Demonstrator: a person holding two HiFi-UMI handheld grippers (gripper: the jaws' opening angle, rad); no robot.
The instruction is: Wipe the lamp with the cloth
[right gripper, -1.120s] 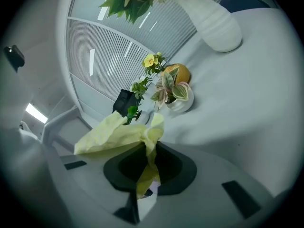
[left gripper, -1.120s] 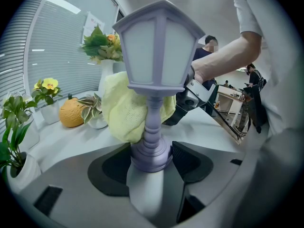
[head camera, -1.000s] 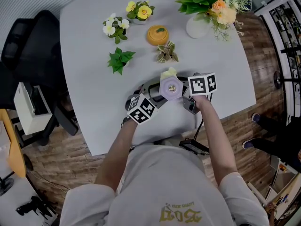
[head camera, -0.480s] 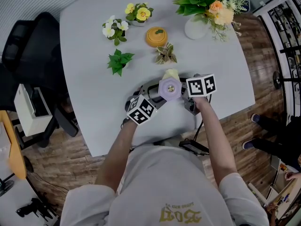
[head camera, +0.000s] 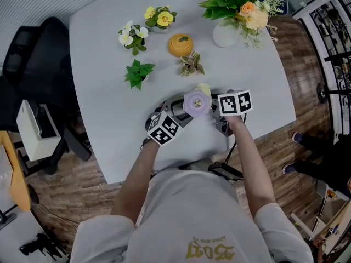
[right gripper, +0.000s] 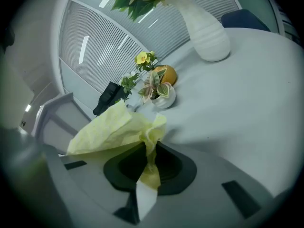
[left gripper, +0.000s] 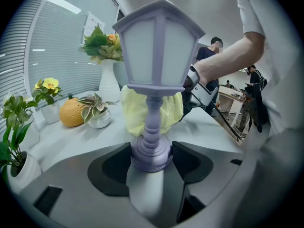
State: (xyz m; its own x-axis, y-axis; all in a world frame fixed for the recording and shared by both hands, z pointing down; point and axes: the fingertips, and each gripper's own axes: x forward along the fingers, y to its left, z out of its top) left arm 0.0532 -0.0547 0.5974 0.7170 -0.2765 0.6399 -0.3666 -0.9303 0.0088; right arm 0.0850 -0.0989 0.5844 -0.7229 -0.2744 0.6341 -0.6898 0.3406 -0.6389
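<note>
left gripper [left gripper: 151, 156]: fingers [left gripper: 108, 169] clamped on the base of the lamp [left gripper: 159, 56], which stands upright near the front edge of the surface [head camera: 104, 108]
right gripper [right gripper: 150, 167]: fingers pinched shut on the cloth [right gripper: 114, 127], bunched behind the lamp's stem and touching it, i think
lamp risk: a hard push on the tall head could lever it out of my low hold
cloth risk: only a thin fold is pinched, so a snag could pull it free

A pale grey table [head camera: 104, 97] carries a white vase of green leaves and peach flowers [head camera: 226, 33], an orange fruit-shaped pot [head camera: 180, 44] and four small potted plants. A black office chair [head camera: 33, 59] stands left of it on the wooden floor [head camera: 82, 185].
</note>
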